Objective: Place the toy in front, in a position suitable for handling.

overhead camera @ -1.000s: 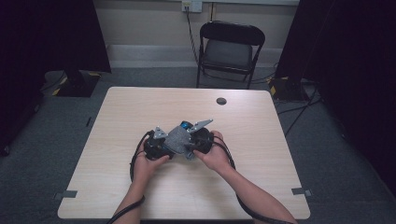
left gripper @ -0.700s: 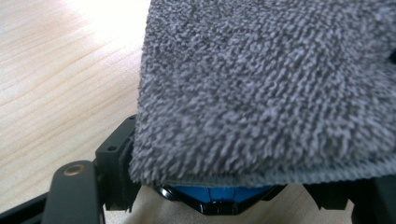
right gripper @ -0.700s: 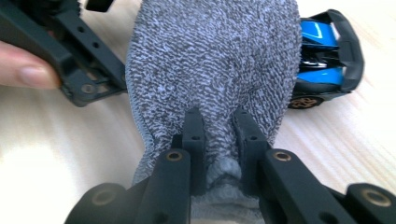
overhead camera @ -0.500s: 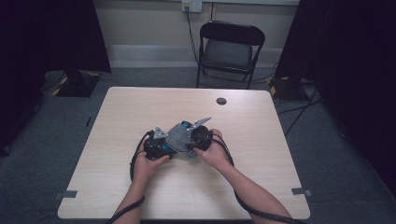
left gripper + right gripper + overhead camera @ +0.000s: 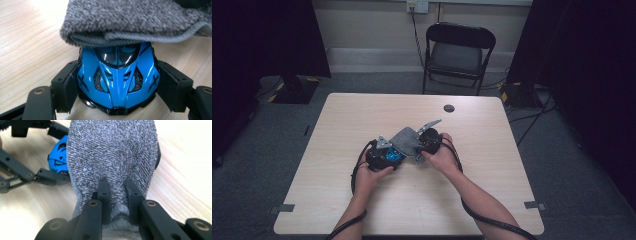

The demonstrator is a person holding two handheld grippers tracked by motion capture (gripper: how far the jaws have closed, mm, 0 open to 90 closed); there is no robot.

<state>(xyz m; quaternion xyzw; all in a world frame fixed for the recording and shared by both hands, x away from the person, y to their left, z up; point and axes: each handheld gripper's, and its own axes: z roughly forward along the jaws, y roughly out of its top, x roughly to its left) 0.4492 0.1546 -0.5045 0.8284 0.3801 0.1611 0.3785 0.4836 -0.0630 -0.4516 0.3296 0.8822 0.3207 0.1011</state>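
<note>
Left gripper (image 5: 117, 100) is clamped on a blue toy car (image 5: 117, 82) — both pads press its flanks, nose toward the camera, wheels down on the wooden table (image 5: 492, 150). In the high view I see it a bit left of the table's centre, held low over the surface.

Right gripper (image 5: 117, 202) has its jaws pinched tight on a bunched fold of a grey towel (image 5: 112, 152). The cloth hangs out ahead of the jaws and drapes over the car's roof and rear — from the left gripper view its folded hem sits across the windshield top. In the high view the towel (image 5: 408, 140) bridges the two grippers, which sit just beside each other.

Also on the table: a small dark round disc (image 5: 449, 108) near the far edge, well apart from the work. A black folding chair (image 5: 459, 52) stands beyond the table.
</note>
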